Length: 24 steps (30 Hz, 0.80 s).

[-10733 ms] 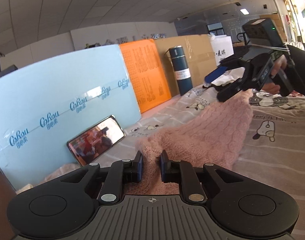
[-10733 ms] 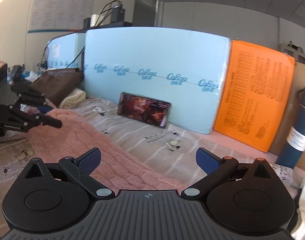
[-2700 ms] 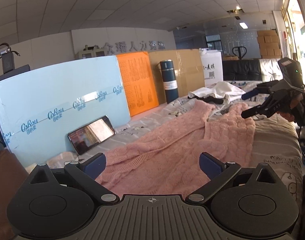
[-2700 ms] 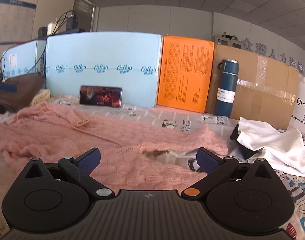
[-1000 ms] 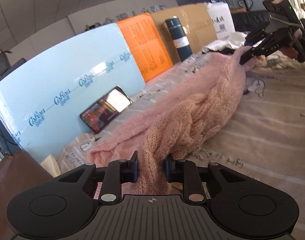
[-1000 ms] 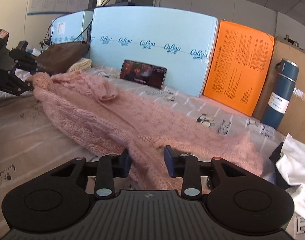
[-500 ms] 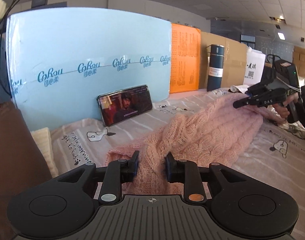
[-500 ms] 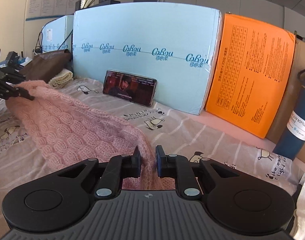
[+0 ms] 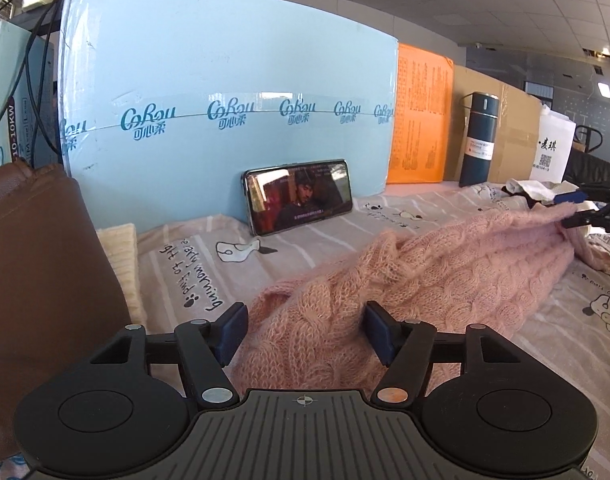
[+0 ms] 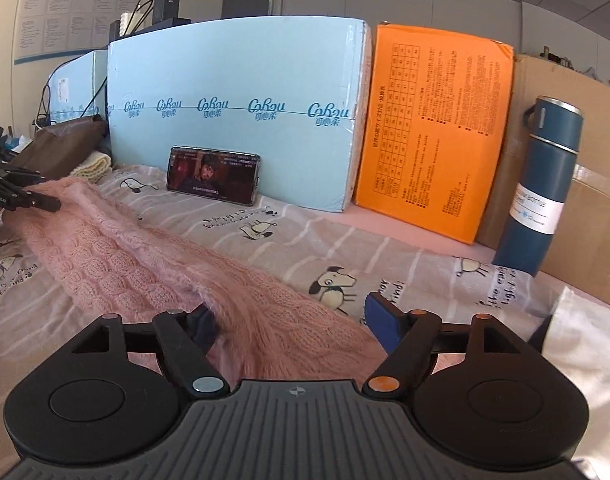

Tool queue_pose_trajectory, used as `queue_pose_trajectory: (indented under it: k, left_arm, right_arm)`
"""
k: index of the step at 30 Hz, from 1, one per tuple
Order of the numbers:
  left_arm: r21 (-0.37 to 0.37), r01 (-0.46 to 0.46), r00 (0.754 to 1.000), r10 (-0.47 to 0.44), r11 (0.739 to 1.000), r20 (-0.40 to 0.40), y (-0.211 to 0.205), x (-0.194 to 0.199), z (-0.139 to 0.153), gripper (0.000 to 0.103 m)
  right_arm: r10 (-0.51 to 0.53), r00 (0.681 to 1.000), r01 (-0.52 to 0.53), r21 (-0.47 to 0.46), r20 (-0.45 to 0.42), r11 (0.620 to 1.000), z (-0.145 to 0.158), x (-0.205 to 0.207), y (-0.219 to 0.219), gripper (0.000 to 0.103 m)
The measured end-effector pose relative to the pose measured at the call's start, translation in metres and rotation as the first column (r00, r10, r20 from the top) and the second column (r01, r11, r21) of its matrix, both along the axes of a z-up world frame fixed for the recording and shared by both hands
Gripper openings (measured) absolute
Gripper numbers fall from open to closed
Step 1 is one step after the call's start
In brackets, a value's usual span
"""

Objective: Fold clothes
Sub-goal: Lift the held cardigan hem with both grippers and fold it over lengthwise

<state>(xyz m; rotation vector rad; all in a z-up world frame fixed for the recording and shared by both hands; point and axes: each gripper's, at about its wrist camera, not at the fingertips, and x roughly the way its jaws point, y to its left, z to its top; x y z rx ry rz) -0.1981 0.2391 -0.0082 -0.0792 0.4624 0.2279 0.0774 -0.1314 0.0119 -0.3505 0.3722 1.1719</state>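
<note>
Bright, even daylight from the right, sharp focus, strong fisheye bending and dark vignetting at the corners.

Surface: bed (image 9: 457, 216) covered by a grey striped sheet printed with cartoon dogs and handwriting-style words.
Main item: pink cable-knit sweater (image 9: 445, 268), bunched into a long band across the sheet from one end to the other.
Propped at back: phone (image 9: 298, 196), on its long edge with a lit screen, leaning on the light blue box (image 9: 225, 80).
Along back edge: orange box (image 10: 429, 136); cardboard box (image 10: 593, 184).
Upright: dark blue bottle (image 10: 541, 188), white label, in front of the cardboard.
Left end: brown bag (image 9: 41, 280); cream knit item (image 9: 123, 256) beside it.
Right end: white garment (image 10: 585, 332), crumpled.
</note>
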Motion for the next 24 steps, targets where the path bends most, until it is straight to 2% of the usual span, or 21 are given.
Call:
queue_pose_trajectory:
  k: [5, 10, 18, 19, 21, 24]
  left_arm:
    - [0.013, -0.006, 1.000, 0.006, 1.000, 0.005, -0.003, -0.001, 0.001, 0.065]
    - [0.022, -0.006, 1.000, 0.006, 1.000, 0.003, -0.005, -0.001, 0.002, 0.065]
    - [0.030, -0.004, 1.000, 0.003, 1.000, 0.010, -0.010, -0.003, 0.003, 0.065]
    - [0.029, -0.004, 1.000, 0.004, 1.000, 0.010, -0.010, -0.003, 0.003, 0.065]
    - [0.029, -0.004, 1.000, 0.004, 1.000, 0.011, -0.010, -0.003, 0.003, 0.065]
    - [0.030, -0.002, 1.000, 0.002, 1.000, 0.010, -0.010, -0.003, 0.002, 0.065]
  right_arm:
    - [-0.102, 0.994, 0.102, -0.012, 0.029, 0.995, -0.007, -0.029, -0.044, 0.074]
    - [-0.148, 0.989, 0.148, -0.005, -0.013, 0.989, -0.015, -0.057, -0.086, 0.074]
    - [-0.164, 0.986, 0.159, -0.117, -0.029, 0.980, -0.037, -0.069, -0.094, 0.071]
    - [-0.172, 0.984, 0.166, -0.122, -0.036, 0.979, -0.039, -0.067, -0.094, 0.069]
    - [-0.183, 0.982, 0.175, -0.119, -0.053, 0.977, -0.041, -0.061, -0.094, 0.055]
    - [-0.195, 0.978, 0.187, -0.113, -0.069, 0.976, -0.041, -0.054, -0.093, 0.042]
